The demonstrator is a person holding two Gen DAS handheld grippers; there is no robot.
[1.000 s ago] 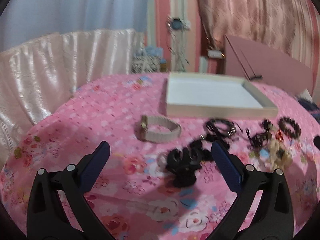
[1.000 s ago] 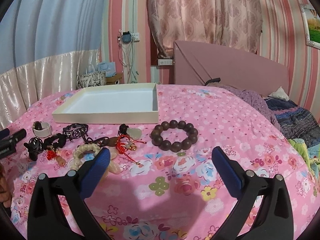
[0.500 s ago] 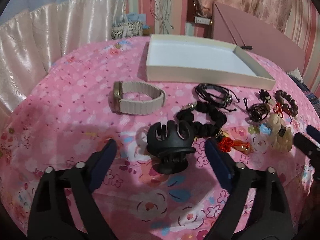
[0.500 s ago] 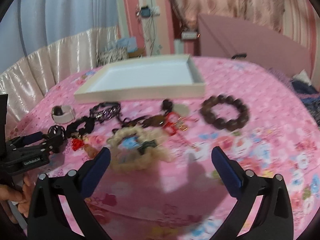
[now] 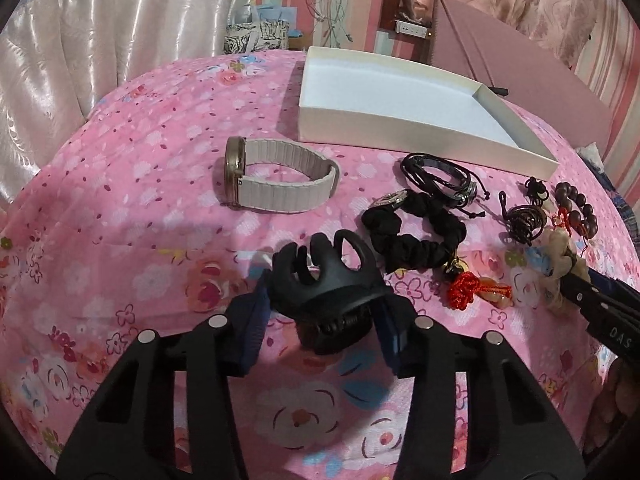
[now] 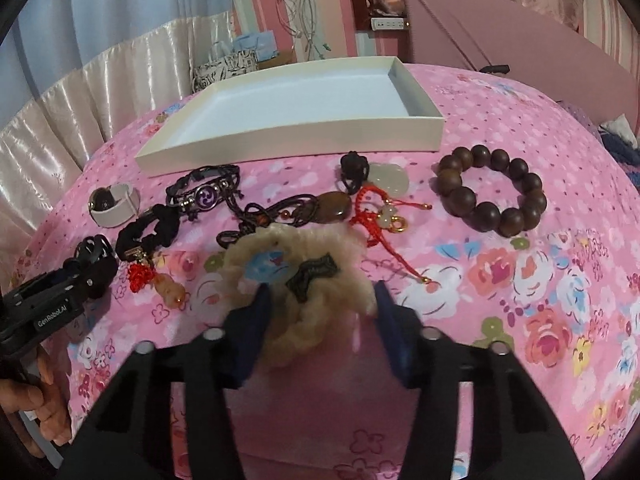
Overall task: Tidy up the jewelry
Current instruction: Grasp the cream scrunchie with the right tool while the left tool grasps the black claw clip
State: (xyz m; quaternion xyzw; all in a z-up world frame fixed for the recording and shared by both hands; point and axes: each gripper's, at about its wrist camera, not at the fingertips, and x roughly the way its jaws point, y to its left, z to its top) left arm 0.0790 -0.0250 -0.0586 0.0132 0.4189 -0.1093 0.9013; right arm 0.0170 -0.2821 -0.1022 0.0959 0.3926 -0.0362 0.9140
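Both grippers have been brought down and forward onto their targets since the earlier frames, and their fingers have been drawn inward from a wide spread. In the left wrist view, the left gripper (image 5: pixel 322 316) is now set around the black plastic claw hair clip (image 5: pixel 326 280), with a blue pad touching each side of the clip's hinge end; the clip appears to be pinched, though it is still resting on the pink floral bedspread (image 5: pixel 160 240). In the right wrist view, the right gripper (image 6: pixel 320 312) has been closed in on the cream fluffy scrunchie with a blue patch and a black bow (image 6: pixel 300 280), whose near edge is held between the pads (some motion blur is seen here, so the firmness of the grip cannot be judged).

The shallow white cardboard tray (image 6: pixel 288 136) is seen beyond the row of jewelry, with nothing in it, so the sorting is judged to be at its very start. Still lying loose on the bedspread are the beige-strapped wristwatch (image 5: pixel 280 184), the black fabric scrunchie (image 5: pixel 416 236), the braided black cord bracelet (image 6: pixel 204 190) and the dark wooden bead bracelet (image 6: pixel 490 190). A lift and a carry over the near wall of the tray would be called for next. The red knotted charm (image 6: pixel 140 274) lies just beside the black scrunchie and could be dragged along.
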